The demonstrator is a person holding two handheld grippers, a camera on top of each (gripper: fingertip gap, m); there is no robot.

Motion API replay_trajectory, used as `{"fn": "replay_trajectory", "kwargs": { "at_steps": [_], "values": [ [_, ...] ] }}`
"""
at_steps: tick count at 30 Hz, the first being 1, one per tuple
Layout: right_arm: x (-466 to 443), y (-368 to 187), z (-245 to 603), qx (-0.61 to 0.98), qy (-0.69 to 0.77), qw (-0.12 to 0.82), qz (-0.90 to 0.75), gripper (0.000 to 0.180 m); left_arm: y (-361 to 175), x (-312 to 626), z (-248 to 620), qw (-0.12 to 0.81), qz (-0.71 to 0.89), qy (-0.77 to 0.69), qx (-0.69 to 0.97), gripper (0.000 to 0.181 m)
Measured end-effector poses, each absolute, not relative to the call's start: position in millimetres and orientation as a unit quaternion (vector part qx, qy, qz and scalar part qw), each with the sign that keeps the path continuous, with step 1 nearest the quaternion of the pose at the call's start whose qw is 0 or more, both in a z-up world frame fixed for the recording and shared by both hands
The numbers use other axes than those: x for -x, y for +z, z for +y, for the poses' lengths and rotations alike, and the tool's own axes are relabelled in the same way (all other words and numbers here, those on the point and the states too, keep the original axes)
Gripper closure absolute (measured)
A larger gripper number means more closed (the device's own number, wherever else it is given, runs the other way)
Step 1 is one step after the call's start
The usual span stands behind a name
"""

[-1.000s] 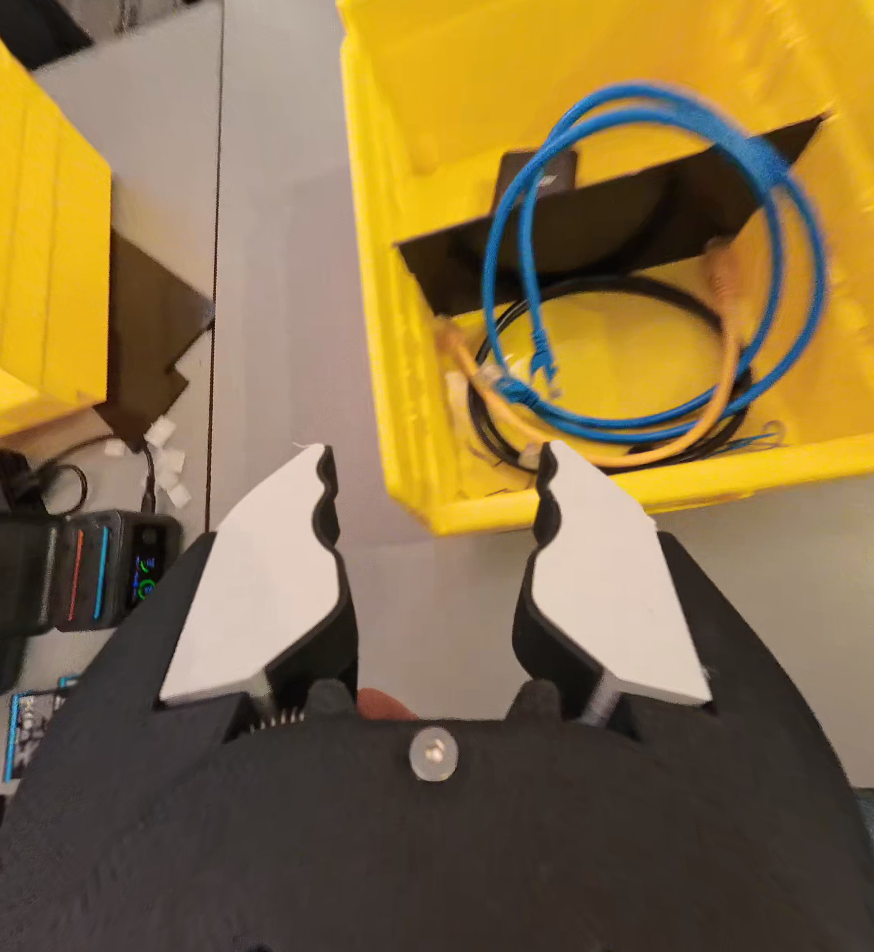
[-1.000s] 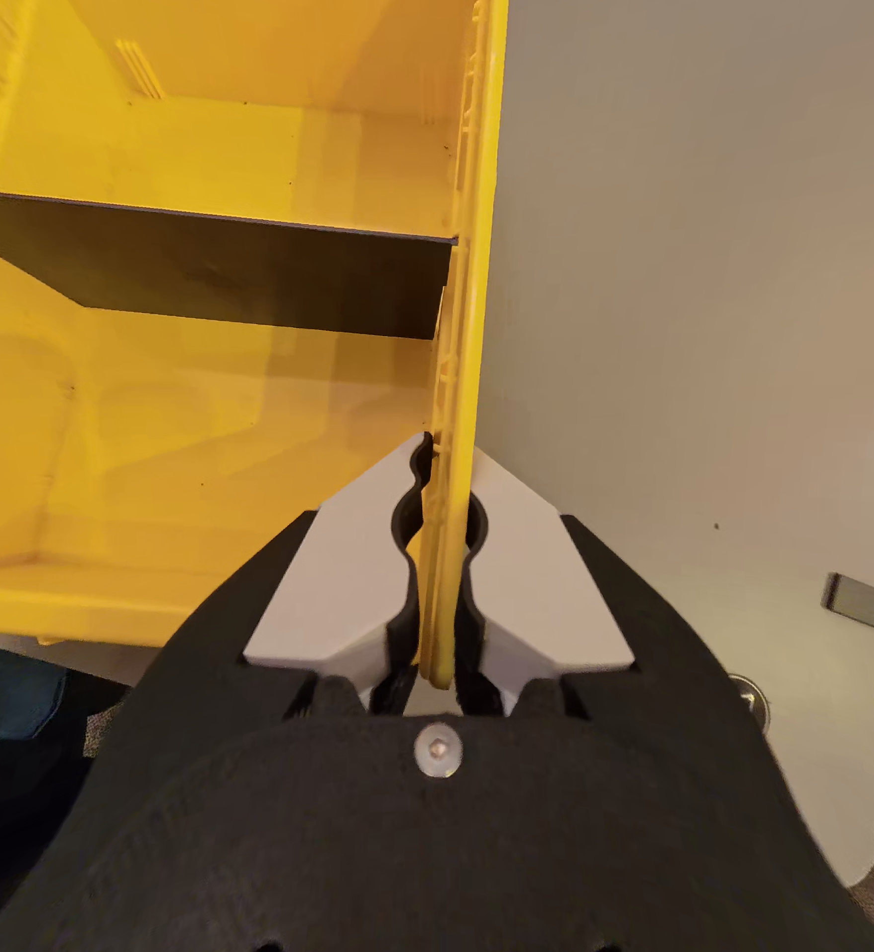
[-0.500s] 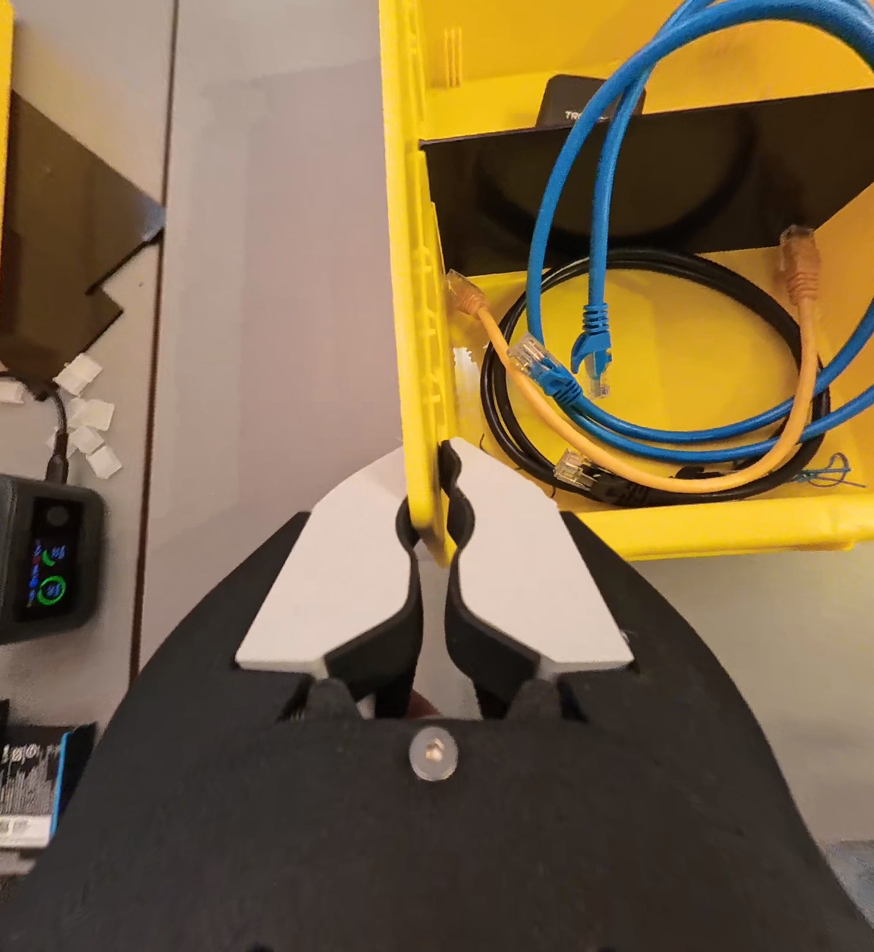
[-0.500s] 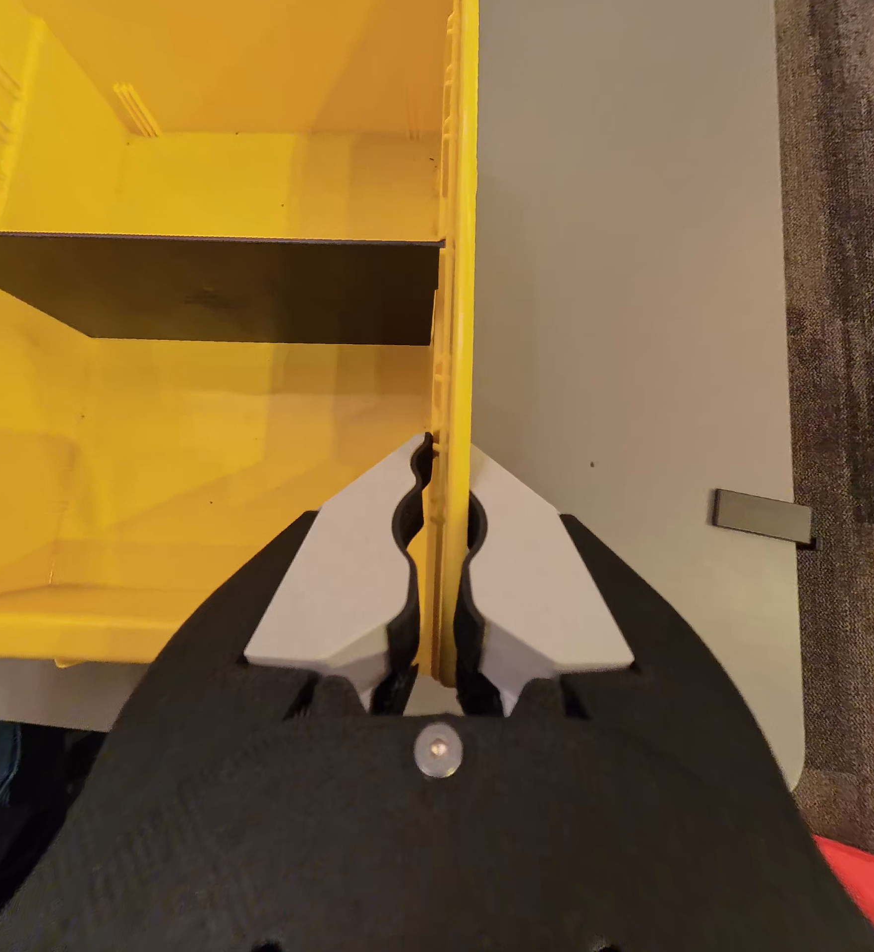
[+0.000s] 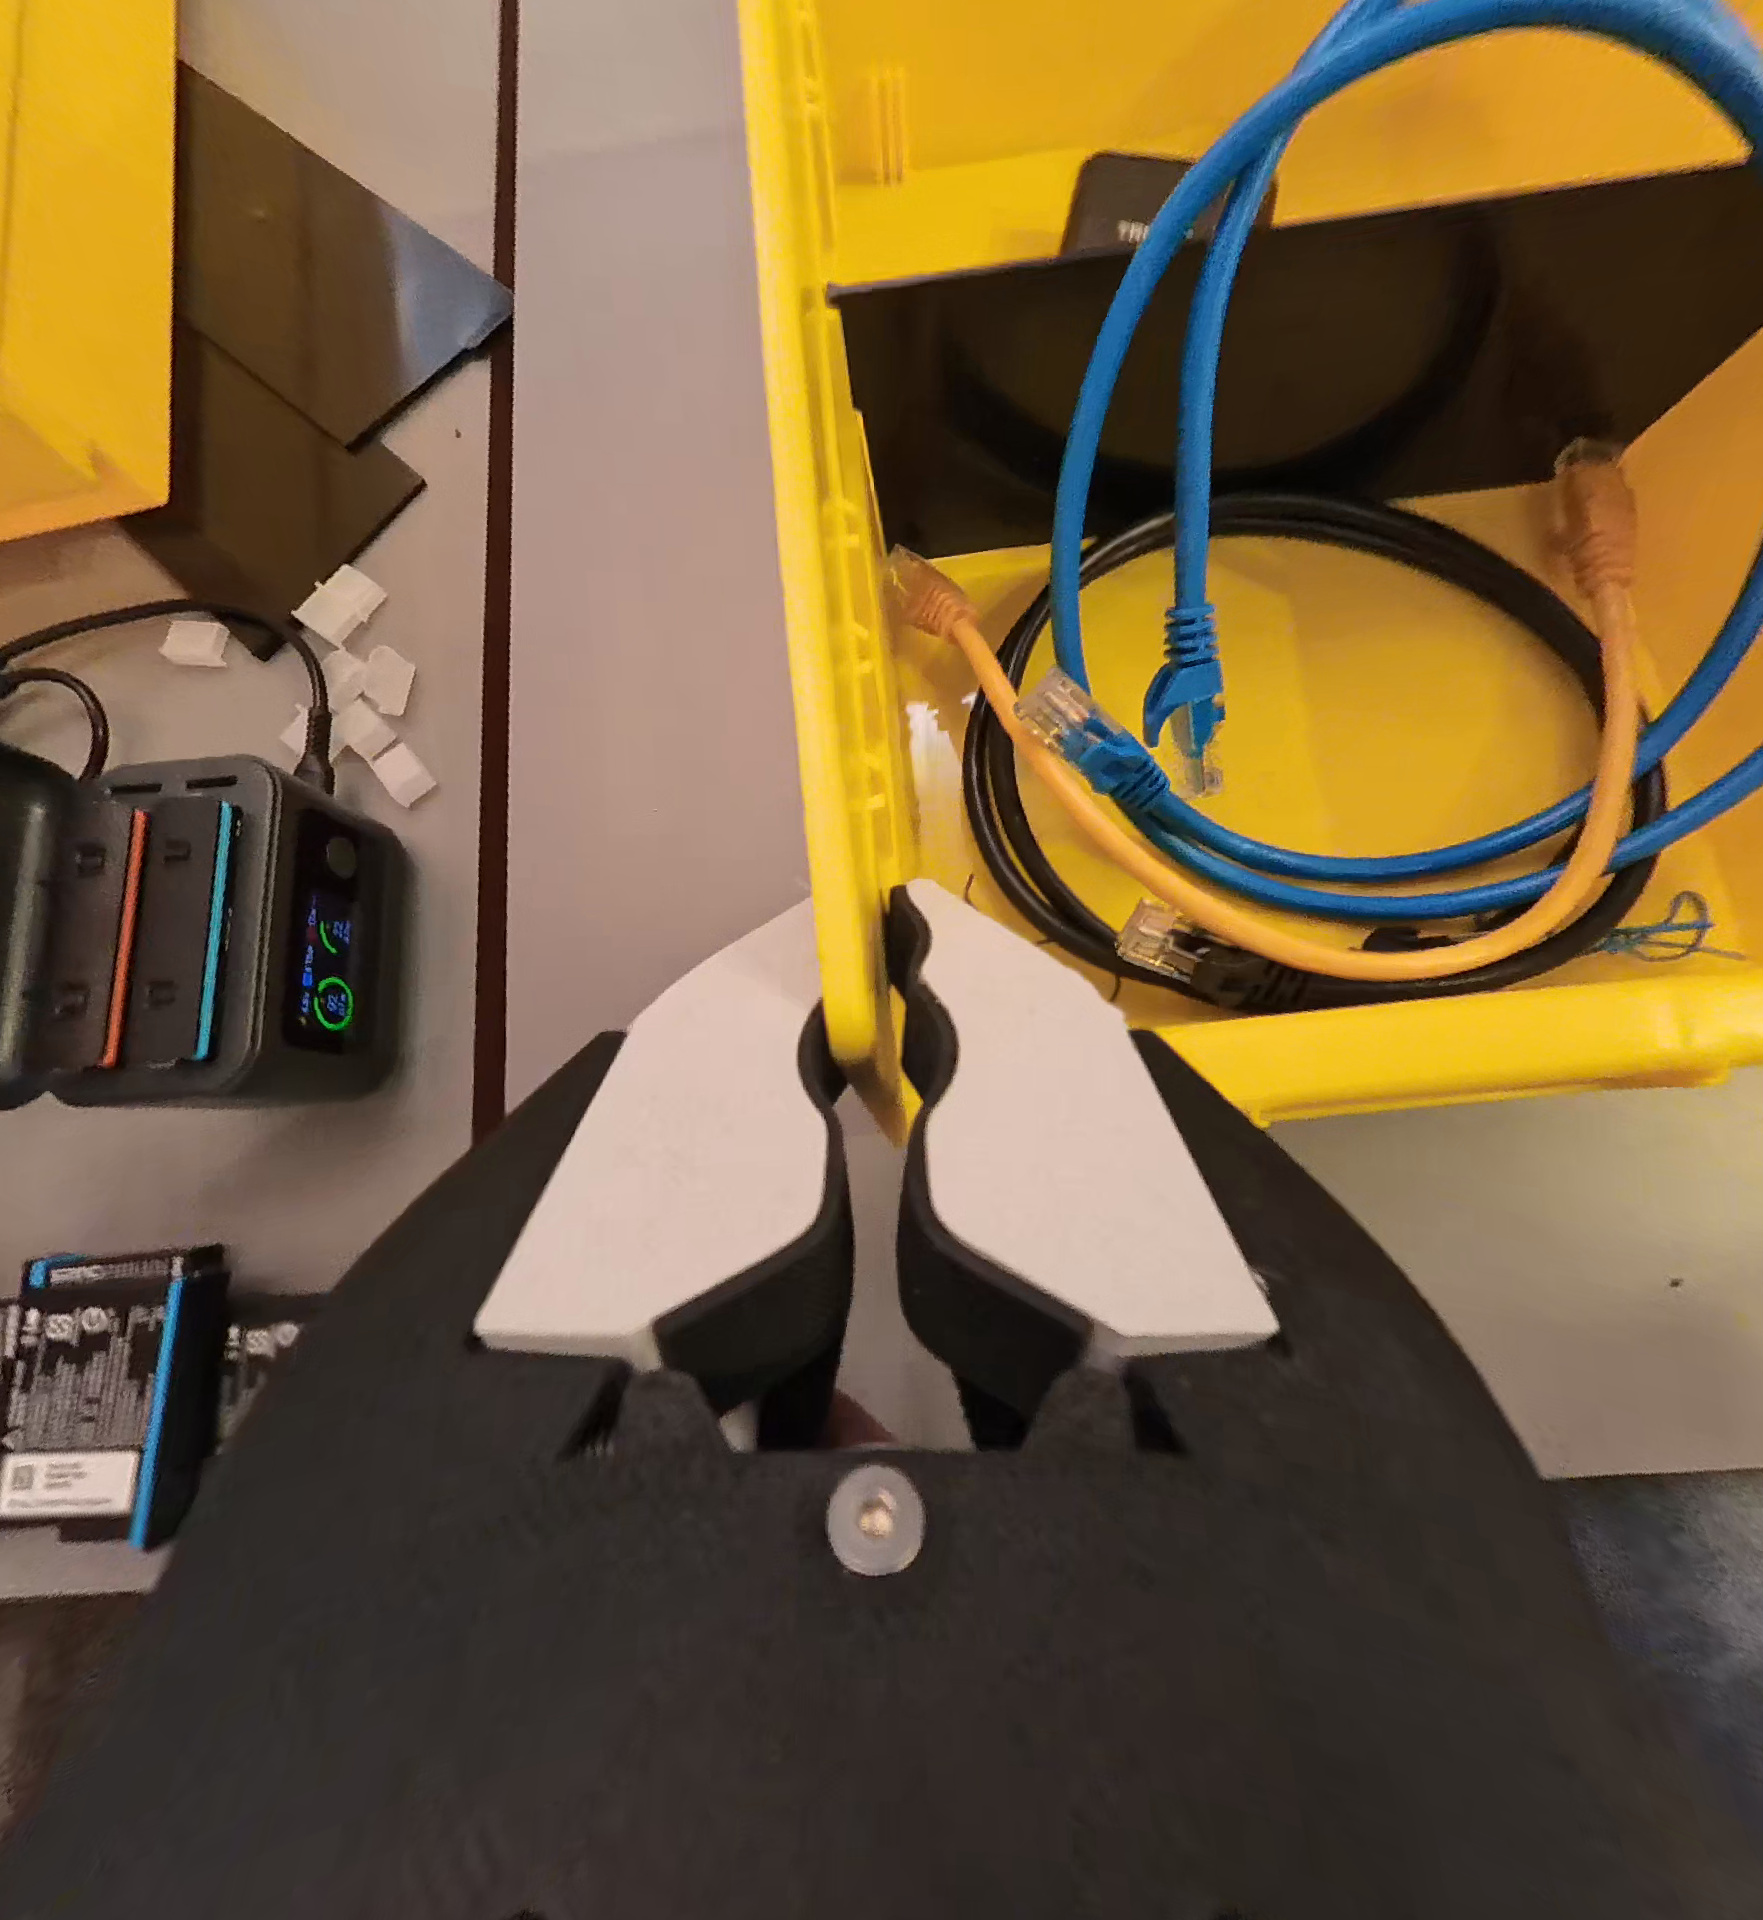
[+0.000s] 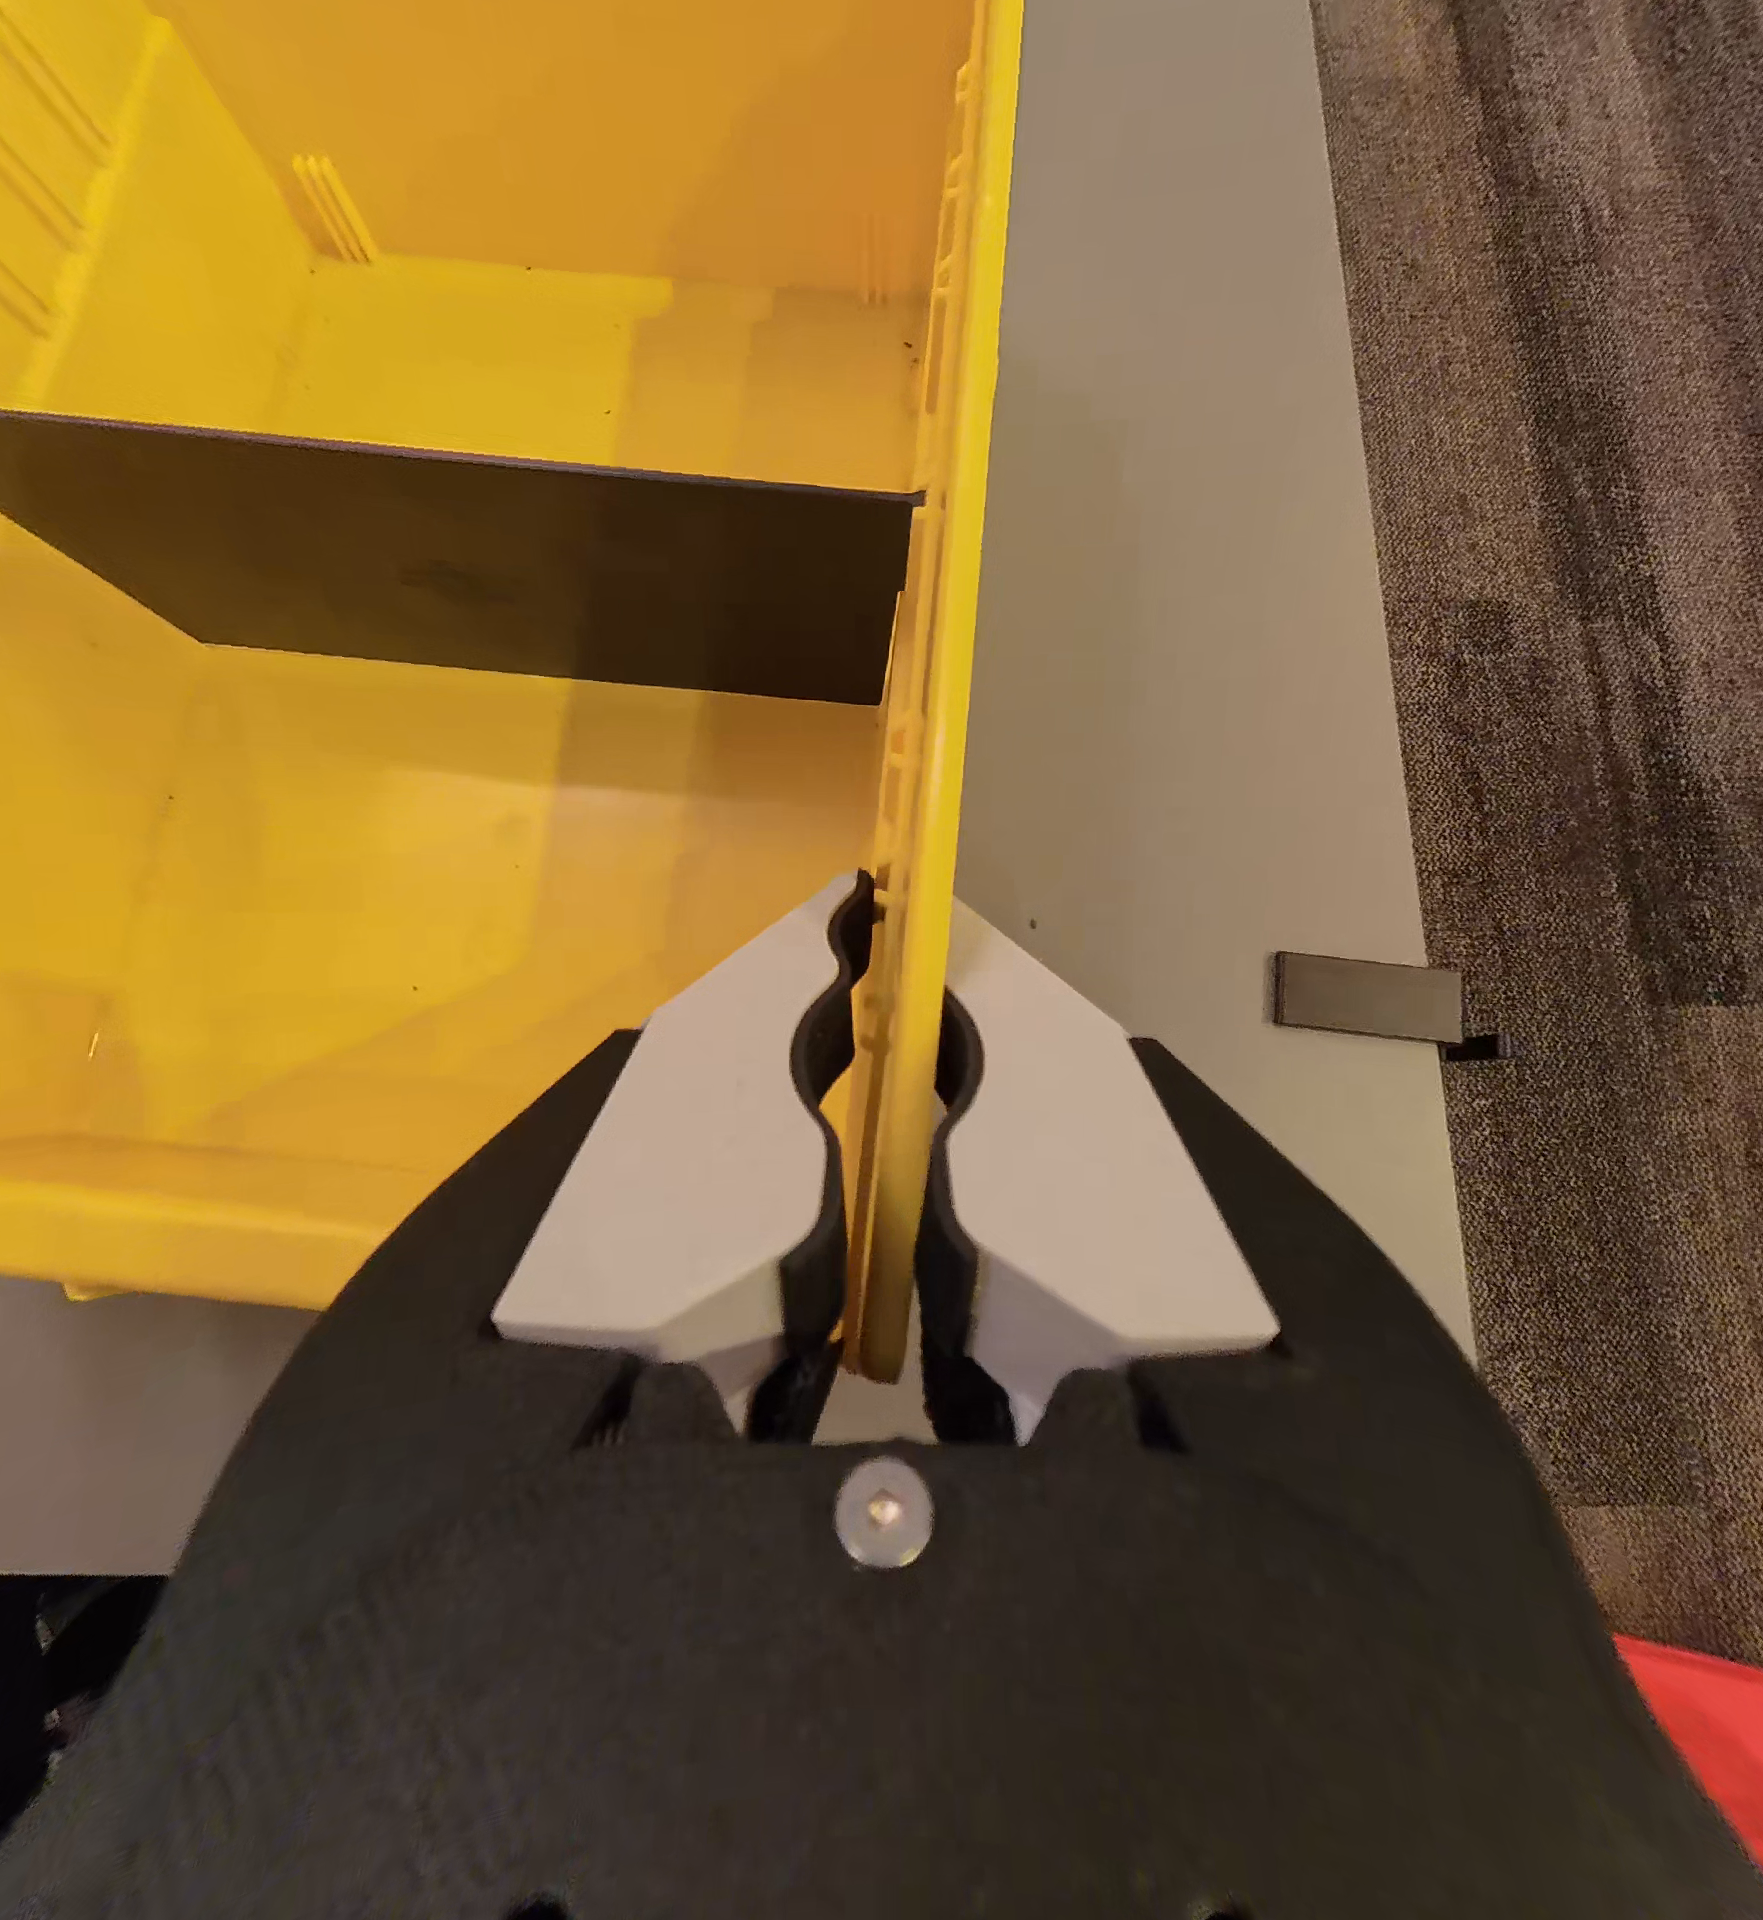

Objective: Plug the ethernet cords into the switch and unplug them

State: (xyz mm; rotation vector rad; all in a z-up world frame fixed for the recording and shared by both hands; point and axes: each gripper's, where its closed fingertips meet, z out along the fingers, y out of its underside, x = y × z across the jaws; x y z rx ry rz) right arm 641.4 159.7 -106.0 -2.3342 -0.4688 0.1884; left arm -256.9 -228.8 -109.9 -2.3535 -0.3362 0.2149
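A yellow bin [image 5: 815, 436] stands on the grey table. In its near compartment lie coiled ethernet cords: a blue one [image 5: 1095, 436], an orange one [image 5: 1609, 727] and a black one [image 5: 1002, 831]. A black divider [image 5: 1376, 343] crosses the bin, and a black device [image 5: 1116, 203], perhaps the switch, shows behind it. My left gripper [image 5: 861, 925] is shut on the bin's left wall near its front corner. My right gripper [image 6: 903, 904] is shut on the bin's right wall [image 6: 970, 416]. The right side of the bin holds no cords.
Left of the bin are a second yellow bin [image 5: 35, 260], black sheets [image 5: 274, 416], small white clips [image 5: 357, 696], a charger case with a lit screen [image 5: 264, 925] and printed boxes [image 5: 66, 1392]. On the right, the table edge [image 6: 1376, 623] meets carpet [image 6: 1635, 520]; a dark bracket [image 6: 1365, 992] sits there. Some 100 cm of space lies between my two pairs of fingers.
My left gripper moved onto the bin's left wall and closed on it. My right gripper kept its hold on the right wall. The view of the table and carpet has shifted.
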Motion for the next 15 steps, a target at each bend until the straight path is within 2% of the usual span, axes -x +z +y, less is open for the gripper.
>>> {"fn": "replay_trajectory", "kwargs": {
  "at_steps": [1,13,15],
  "values": [
    [-641.9,-106.0,160.3,0.909,0.074,0.365,-0.186,0.177,-109.7,257.8,-228.1,0.367,-0.121,0.084,0.918,0.177],
    [-643.4,-106.3,166.1,0.899,0.083,0.363,-0.231,0.177,-109.2,253.7,-224.2,0.391,-0.128,0.067,0.909,0.177],
    [-646.4,-106.3,169.1,0.898,0.085,0.363,-0.233,0.177,-106.8,251.8,-223.4,0.396,-0.129,0.066,0.907,0.17]
  ]
}}
